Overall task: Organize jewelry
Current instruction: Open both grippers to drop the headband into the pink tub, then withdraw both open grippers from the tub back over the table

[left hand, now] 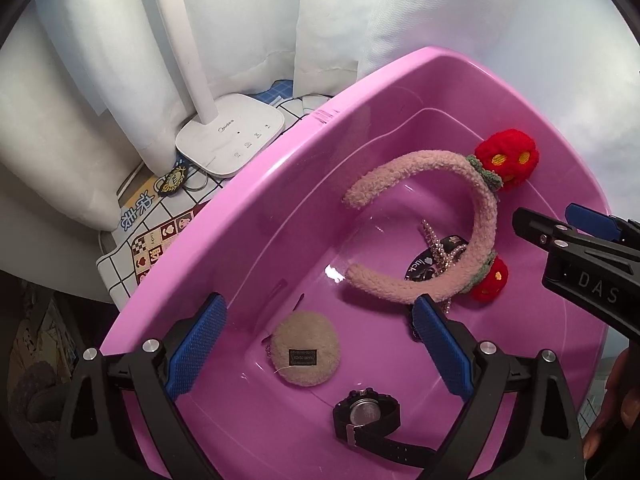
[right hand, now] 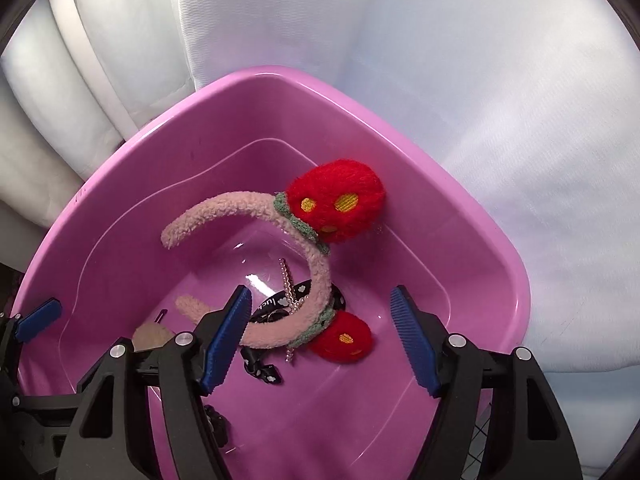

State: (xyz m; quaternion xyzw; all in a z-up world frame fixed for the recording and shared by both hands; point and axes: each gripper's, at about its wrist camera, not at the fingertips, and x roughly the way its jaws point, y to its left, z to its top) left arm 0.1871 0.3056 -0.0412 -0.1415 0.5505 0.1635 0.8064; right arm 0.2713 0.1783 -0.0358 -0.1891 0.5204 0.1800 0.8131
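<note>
**Two open grippers over a pink tub of accessories**

Both tools hang nose-down above the glossy pink plastic tub (left hand: 256, 184). The left gripper (left hand: 316, 348) has its blue-padded jaws spread wide with nothing between the pads; below it on the tub floor lie a round beige fuzzy pad with a small dark label (left hand: 306, 348) and a black wristwatch with a round face (left hand: 366, 414). The right gripper (right hand: 320, 340) also stands apart, its pads gripping nothing. Seen between its fingers is the fuzzy pink headband with two red knitted strawberries (right hand: 316, 276), loose in the tub and leaning toward the far wall. It lies over a black printed ribbon strap (right hand: 276, 306) and a short string of pearly beads (right hand: 286, 280). Outside the tub, a white lamp base (left hand: 230, 136) sits on a checked cloth (left hand: 160, 236), white curtains (left hand: 100, 80) behind it.
</note>
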